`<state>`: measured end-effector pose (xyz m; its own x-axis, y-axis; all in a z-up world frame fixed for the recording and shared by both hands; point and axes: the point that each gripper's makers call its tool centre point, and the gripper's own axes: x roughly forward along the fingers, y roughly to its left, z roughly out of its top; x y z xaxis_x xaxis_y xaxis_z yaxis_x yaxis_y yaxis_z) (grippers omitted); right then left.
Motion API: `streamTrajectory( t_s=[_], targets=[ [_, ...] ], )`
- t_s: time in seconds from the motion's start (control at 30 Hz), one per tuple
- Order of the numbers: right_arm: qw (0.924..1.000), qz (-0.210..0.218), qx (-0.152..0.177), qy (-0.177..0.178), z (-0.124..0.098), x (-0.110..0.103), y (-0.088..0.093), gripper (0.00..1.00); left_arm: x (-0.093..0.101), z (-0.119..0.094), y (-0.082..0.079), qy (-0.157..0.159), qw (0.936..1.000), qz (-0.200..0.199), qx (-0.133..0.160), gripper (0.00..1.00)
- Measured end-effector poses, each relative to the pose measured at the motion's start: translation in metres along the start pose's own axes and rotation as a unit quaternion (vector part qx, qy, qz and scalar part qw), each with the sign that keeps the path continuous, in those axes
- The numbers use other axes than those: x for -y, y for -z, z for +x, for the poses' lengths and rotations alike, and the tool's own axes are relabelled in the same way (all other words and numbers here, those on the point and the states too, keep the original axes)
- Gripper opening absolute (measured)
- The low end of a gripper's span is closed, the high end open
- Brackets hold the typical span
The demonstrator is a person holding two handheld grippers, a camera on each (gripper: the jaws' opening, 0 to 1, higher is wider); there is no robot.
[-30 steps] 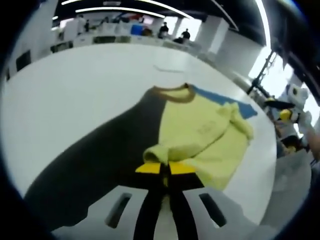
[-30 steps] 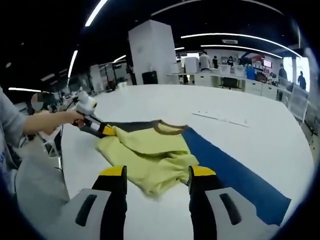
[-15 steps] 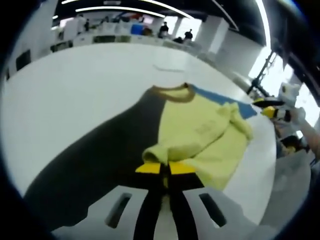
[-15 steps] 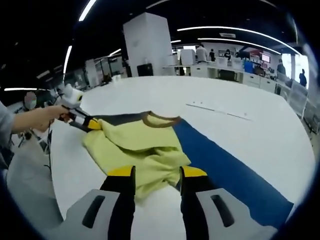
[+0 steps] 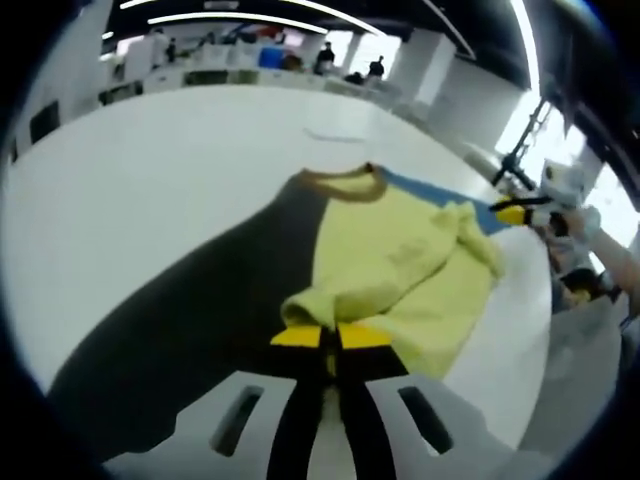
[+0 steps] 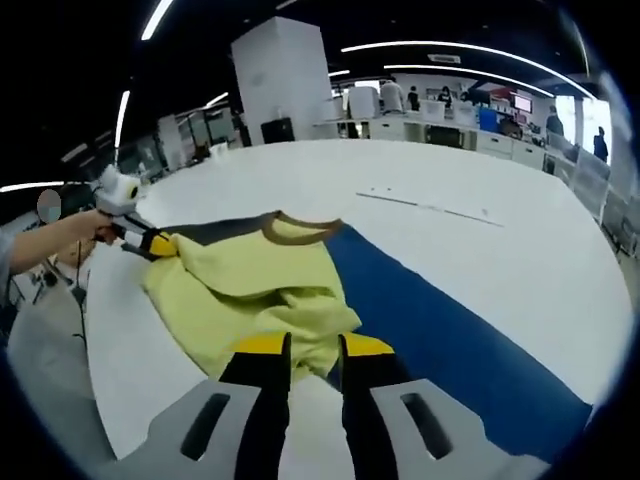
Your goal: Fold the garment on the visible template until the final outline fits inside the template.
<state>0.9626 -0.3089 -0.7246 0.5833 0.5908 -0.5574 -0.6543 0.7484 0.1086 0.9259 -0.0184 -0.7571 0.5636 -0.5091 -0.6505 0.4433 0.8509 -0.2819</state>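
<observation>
A yellow garment (image 5: 395,255) with a brown collar (image 5: 340,185) lies bunched on a long dark blue template (image 5: 190,320) on the white table (image 5: 150,170). My left gripper (image 5: 328,336) is shut on the garment's near edge. In the right gripper view the garment (image 6: 235,290) lies beside the bare blue template (image 6: 450,330). My right gripper (image 6: 314,346) has its jaws drawn close, with a fold of yellow fabric pinched between them. A hand holds the left gripper (image 6: 150,243) at the garment's far-left corner. The right gripper (image 5: 515,208) touches the garment's right edge.
The white table's (image 6: 520,240) near edge runs by the person's sleeve (image 6: 30,250). A thin strip (image 6: 420,205) lies on the table beyond the template. A white pillar (image 6: 285,90), desks and people stand far behind.
My right gripper moved in over the garment's edge and its jaws narrowed from wide open to nearly together on the fabric. The left gripper kept its hold and place.
</observation>
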Motion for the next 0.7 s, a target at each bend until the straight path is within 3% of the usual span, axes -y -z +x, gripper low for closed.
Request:
streamTrajectory(
  t_s=[0.2,0.27,0.47,0.7],
  targets=[
    [0.9996,0.022,-0.015,0.007,0.01,0.009,0.008,0.18,0.0,0.0,0.001,0.002,1.0,-0.001,-0.001,0.0],
    [0.9988,0.042,-0.022,0.009,0.015,0.015,0.012,0.18,-0.002,0.0,0.001,0.002,1.0,0.0,-0.002,0.0],
    [0.9907,0.136,0.01,0.0,0.021,0.021,0.006,0.19,-0.003,0.0,0.002,0.003,1.0,-0.002,-0.003,0.0],
    [0.9892,0.146,-0.004,0.003,0.032,0.023,0.013,0.25,-0.004,0.001,0.003,0.006,1.0,-0.005,-0.005,0.0]
  ],
)
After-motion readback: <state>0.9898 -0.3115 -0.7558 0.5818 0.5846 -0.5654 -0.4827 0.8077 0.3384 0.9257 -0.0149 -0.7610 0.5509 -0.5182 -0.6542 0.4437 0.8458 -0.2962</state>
